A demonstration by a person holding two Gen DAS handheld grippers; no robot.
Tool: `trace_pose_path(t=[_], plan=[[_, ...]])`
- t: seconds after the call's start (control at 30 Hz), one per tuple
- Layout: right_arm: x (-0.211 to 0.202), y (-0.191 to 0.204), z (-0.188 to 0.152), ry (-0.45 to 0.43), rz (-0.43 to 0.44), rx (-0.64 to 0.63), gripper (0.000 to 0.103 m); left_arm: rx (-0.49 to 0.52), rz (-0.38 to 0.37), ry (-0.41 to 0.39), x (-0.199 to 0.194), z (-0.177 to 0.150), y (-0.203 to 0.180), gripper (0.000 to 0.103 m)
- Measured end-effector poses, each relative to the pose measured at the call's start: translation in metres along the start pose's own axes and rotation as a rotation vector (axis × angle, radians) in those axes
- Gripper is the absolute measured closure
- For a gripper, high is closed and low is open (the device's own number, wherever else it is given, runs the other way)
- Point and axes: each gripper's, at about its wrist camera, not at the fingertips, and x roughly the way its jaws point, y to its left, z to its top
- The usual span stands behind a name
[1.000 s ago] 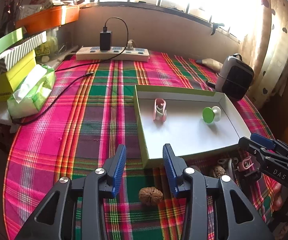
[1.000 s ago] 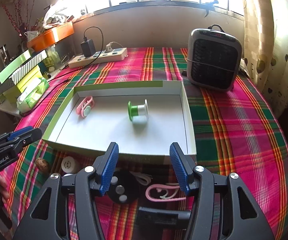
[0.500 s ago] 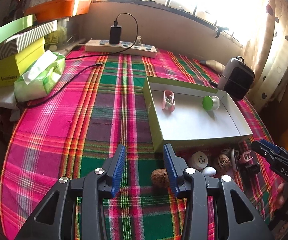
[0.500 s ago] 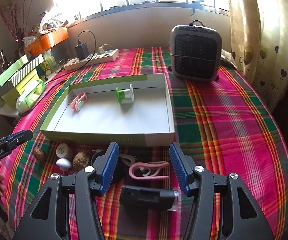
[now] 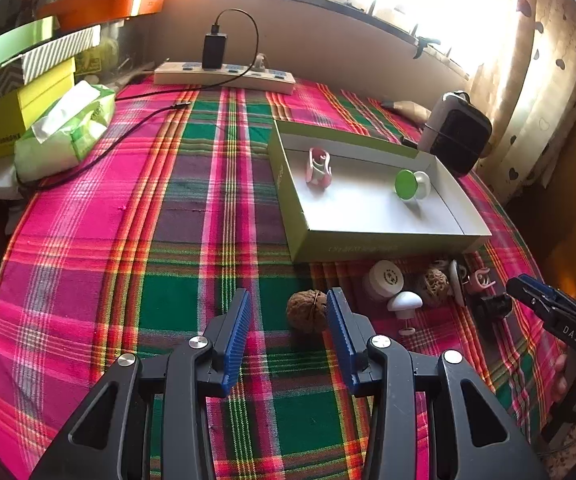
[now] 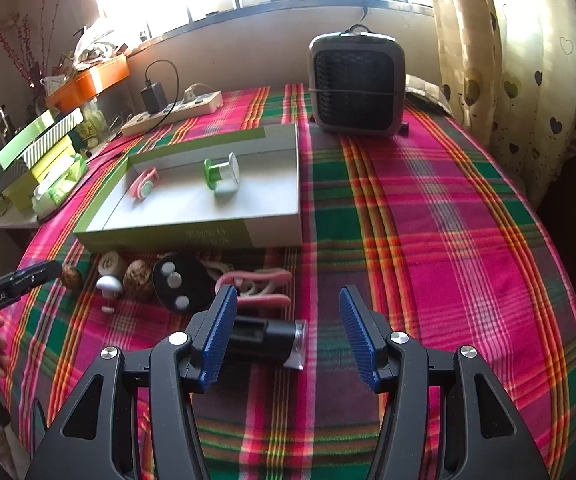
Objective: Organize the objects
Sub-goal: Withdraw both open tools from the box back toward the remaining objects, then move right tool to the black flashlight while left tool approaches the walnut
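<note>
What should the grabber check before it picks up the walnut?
1. Left gripper jaws open: ok, nothing pressed between them.
2. Walnut between the fingers: ok, though it sits close to one pad.
3. Room around the walnut: ok, the white mushroom-shaped piece lies apart from it.
4. Space in the box: ok, only a pink clip and a green spool inside.
5. Right gripper out of the way: ok, open beside the black gadget.
6. Pads low enough to grip: cannot tell.
</note>
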Motion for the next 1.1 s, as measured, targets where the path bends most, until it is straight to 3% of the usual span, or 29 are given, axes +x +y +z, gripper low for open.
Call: trace_pose_path(t=[0.23, 0.57, 1.1], plan=[[0.004, 0.005, -0.004, 0.017, 0.091, -0.010, 0.049, 0.005, -0.008, 0.017, 0.004, -0.002, -0.004, 0.065], [0.013, 0.003, -0.007, 0.039, 0.101, -0.023, 0.048, 0.011, -0.017, 0.038, 0.010, -0.005, -0.008, 0.065], [0.004, 0.029, -0.026, 0.098, 0.191, -0.136, 0.048, 0.002, -0.014, 0.048, 0.014, -0.006, -0.005, 0.065]])
